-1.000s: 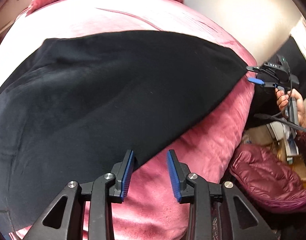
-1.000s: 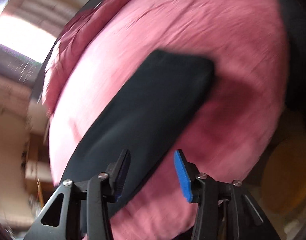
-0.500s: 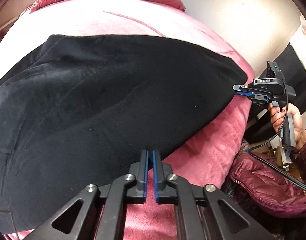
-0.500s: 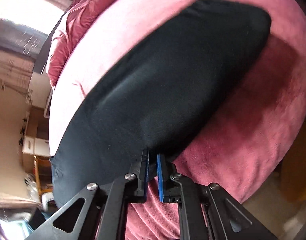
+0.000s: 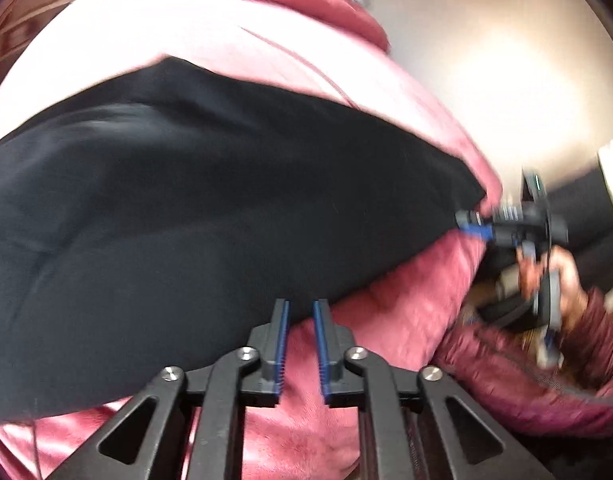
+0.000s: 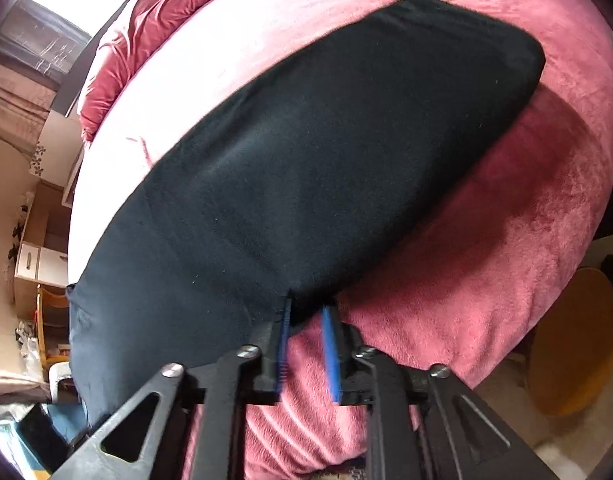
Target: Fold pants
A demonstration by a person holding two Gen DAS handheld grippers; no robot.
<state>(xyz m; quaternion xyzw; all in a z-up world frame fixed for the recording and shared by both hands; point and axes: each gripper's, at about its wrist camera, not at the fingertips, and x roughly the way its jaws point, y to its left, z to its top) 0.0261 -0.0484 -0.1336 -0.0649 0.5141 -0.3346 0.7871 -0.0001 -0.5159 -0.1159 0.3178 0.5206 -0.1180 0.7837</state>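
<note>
No readable writing. Fuzzy black fleece pants [image 5: 210, 216] lie flat on the plush pink bed [image 6: 506, 264]. The left hand-held gripper [image 5: 300, 320] and the right hand-held gripper [image 6: 308, 316], both narrowly parted and just reopened, sit at the pants' near edge, pads off the cloth.

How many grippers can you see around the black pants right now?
2. The left gripper sits at the near edge of the pants, roughly mid-length. The right gripper is at the far-right corner of the pants, above the pink blanket.
</note>
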